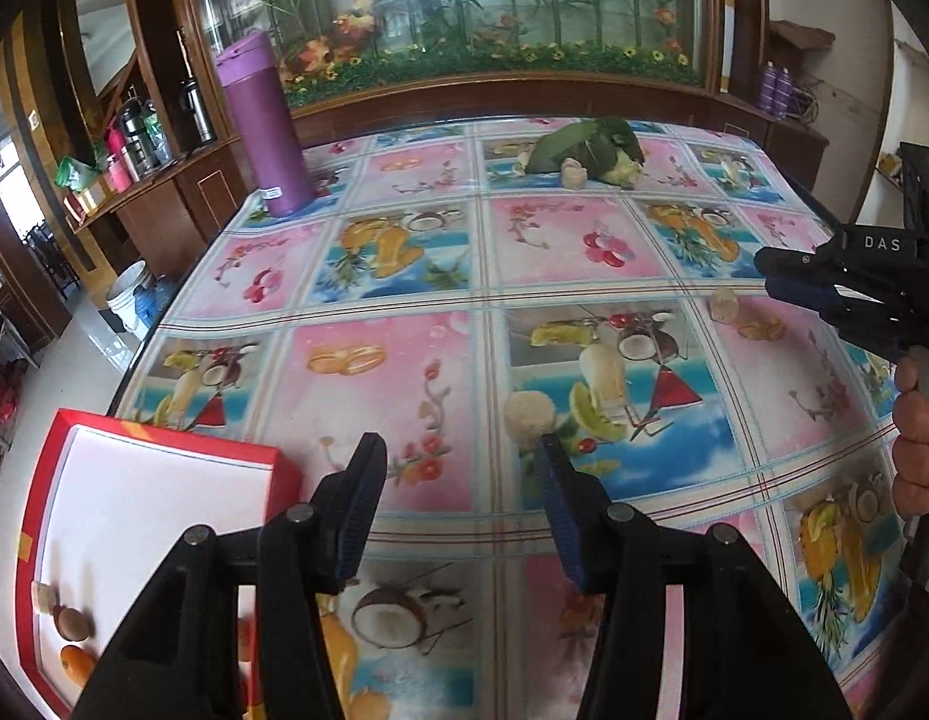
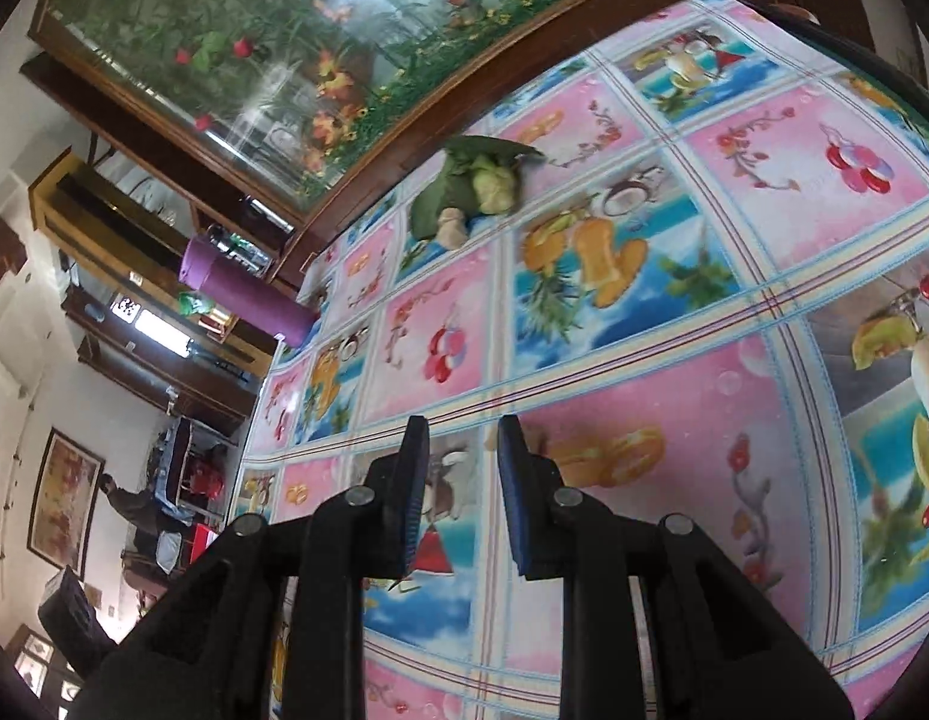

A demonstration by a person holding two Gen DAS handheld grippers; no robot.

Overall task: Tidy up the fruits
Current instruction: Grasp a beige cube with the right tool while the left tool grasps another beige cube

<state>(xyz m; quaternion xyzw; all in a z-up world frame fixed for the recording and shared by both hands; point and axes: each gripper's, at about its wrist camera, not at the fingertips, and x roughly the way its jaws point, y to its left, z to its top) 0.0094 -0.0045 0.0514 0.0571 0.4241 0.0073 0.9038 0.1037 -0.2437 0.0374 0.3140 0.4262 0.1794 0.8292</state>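
**Both my claws are empty above the table**

My left claw point(image 1: 458, 450) stands about half open over the printed tablecloth point(image 1: 560, 252). Nothing is between its two blue pads point(image 1: 361, 498), and they touch nothing. A pale, rough, round fruit point(image 1: 529, 411) lies on the cloth just beyond the tip of its right finger, apart from it.

At my left side is the red box point(image 1: 164, 450) with a white inside. In its near corner lie a brown round fruit point(image 1: 74, 624), an orange one point(image 1: 77, 663) and a small pale piece point(image 1: 44, 597).

My right claw point(image 2: 461, 438) has only a narrow gap between its jaws, and it holds nothing. In the left camera I see it at the right edge, with the hand point(image 1: 917, 444) under it. Near its tip a small pale fruit point(image 1: 723, 305) lies on the cloth.

At the far side of the table lies a heap of green leaves point(image 1: 584, 147) with pale fruit point(image 1: 573, 171) beside it. A tall purple flask point(image 1: 266, 126) stands at the far left corner.
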